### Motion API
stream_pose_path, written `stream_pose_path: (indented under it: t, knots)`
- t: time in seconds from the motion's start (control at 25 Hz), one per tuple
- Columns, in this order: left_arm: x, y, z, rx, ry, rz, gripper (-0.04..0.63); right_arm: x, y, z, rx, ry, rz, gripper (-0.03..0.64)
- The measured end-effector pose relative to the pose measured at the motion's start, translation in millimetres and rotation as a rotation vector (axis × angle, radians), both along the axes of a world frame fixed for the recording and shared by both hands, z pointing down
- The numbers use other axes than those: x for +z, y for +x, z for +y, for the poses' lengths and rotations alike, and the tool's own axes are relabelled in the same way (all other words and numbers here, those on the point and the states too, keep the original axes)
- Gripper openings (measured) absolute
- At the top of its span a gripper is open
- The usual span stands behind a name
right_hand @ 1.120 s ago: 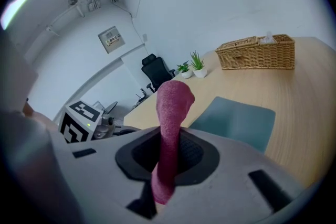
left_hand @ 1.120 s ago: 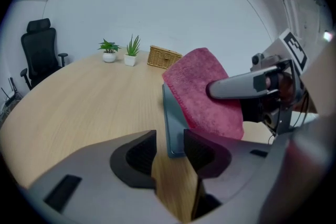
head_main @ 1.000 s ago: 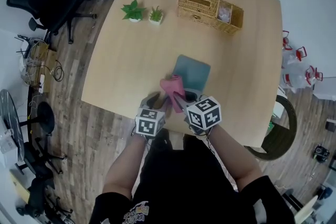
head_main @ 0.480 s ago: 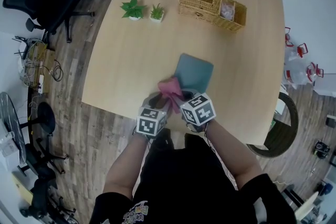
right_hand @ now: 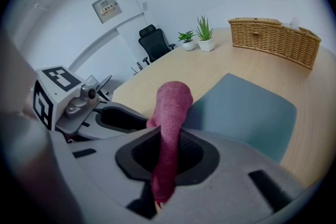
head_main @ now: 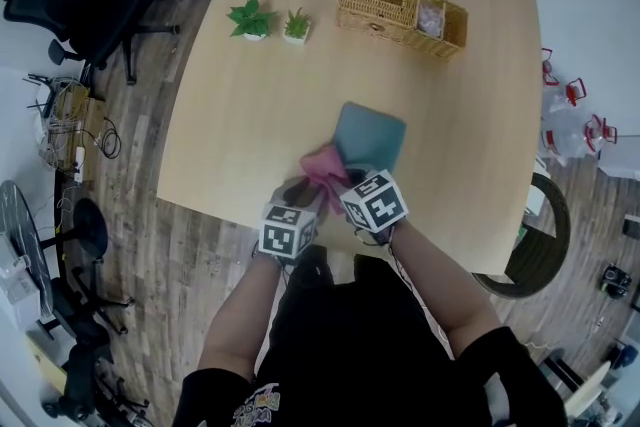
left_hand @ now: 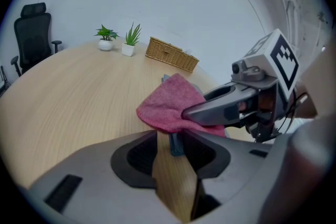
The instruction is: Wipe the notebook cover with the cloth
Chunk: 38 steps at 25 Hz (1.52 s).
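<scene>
Cloth (right_hand: pixel 170 107), fuzzy pink, pinched by right gripper (right_hand: pixel 167 152) at corner of smooth, flat teal notebook (right_hand: pixel 247 113); left gripper (left_hand: pixel 173 145) jaws spread.

The cloth (head_main: pixel 324 165) covers the near corner of the notebook (head_main: pixel 372 137). In the left gripper view I only get a sliver of it behind the cloth. I can't make out what's in the basket (head_main: pixel 400 15), too small.

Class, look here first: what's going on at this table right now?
A person works at a light wooden table with a two-jaw gripper in each hand. The right gripper is clamped on a pink fuzzy cloth, which drapes over the near corner of a flat teal notebook. The left gripper is open beside that corner, gripping nothing. Most of the cover is bare.
</scene>
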<state>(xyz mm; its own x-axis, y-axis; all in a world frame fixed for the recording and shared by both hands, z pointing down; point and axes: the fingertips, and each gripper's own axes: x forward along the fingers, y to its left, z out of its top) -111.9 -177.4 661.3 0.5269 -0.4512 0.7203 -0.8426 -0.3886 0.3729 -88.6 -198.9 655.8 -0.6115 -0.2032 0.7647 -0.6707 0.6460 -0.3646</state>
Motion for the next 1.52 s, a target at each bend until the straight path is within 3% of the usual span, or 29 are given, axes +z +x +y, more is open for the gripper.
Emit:
stream_pose_path:
  t: [0.36,1.16,1.52]
  knots:
    - [-0.2,-0.4,-0.1,0.000,-0.004,0.007,0.147,1.5,9.1,-19.2,0.016,-0.008,0.013,0.060]
    - [0.4,-0.5,-1.0,-0.001,-0.016,0.022,0.143,-0.1,63.7,-130.5,0.239,0.044,0.034,0.060]
    - [0.8,-1.7,0.1,-0.002,-0.011,0.018,0.143,-9.1,102.1,-150.2,0.385,0.139,0.076,0.058]
